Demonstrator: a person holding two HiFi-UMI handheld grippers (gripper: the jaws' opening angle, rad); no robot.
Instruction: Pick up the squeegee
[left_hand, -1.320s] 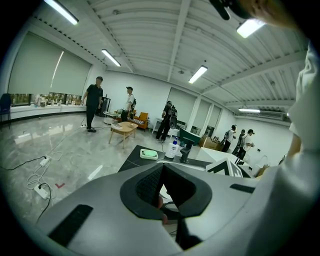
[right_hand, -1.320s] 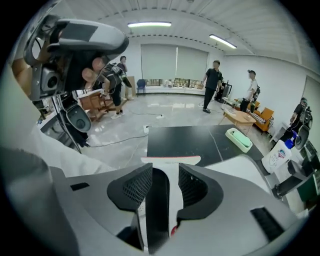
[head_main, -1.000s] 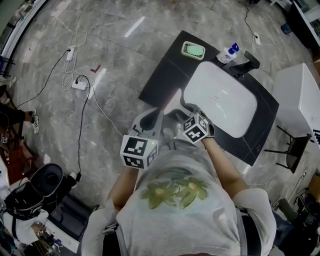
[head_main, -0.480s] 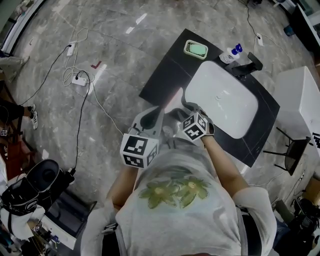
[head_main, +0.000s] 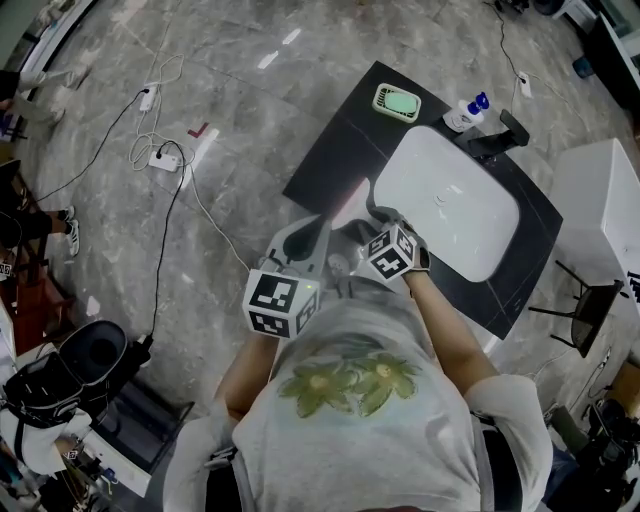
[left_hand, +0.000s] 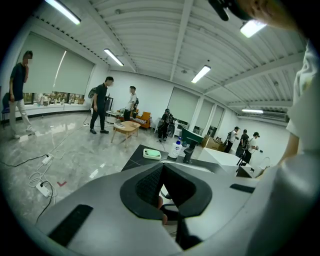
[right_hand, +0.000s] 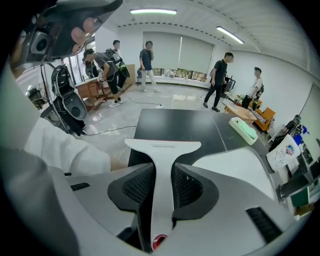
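My right gripper (right_hand: 163, 172) is shut on the white squeegee (right_hand: 162, 146). Its slim handle runs between the jaws and its wide blade sticks out ahead, over the near end of the black counter (right_hand: 175, 125). In the head view the squeegee (head_main: 349, 202) shows as a pale blade just beyond the right gripper (head_main: 373, 216), left of the white sink basin (head_main: 445, 200). My left gripper (head_main: 318, 226) is held close beside the right one. In the left gripper view the left gripper (left_hand: 162, 167) has its jaws meeting at the tips, with nothing held.
On the counter's far end are a green soap dish (head_main: 397, 101), a blue-capped bottle (head_main: 466, 112) and a black faucet (head_main: 500, 135). A white cabinet (head_main: 600, 200) stands to the right. Cables and a power strip (head_main: 160, 158) lie on the marble floor. Several people stand across the room.
The head view has drifted slightly, so the counter sits a little higher and further right. Both grippers and the squeegee keep their places.
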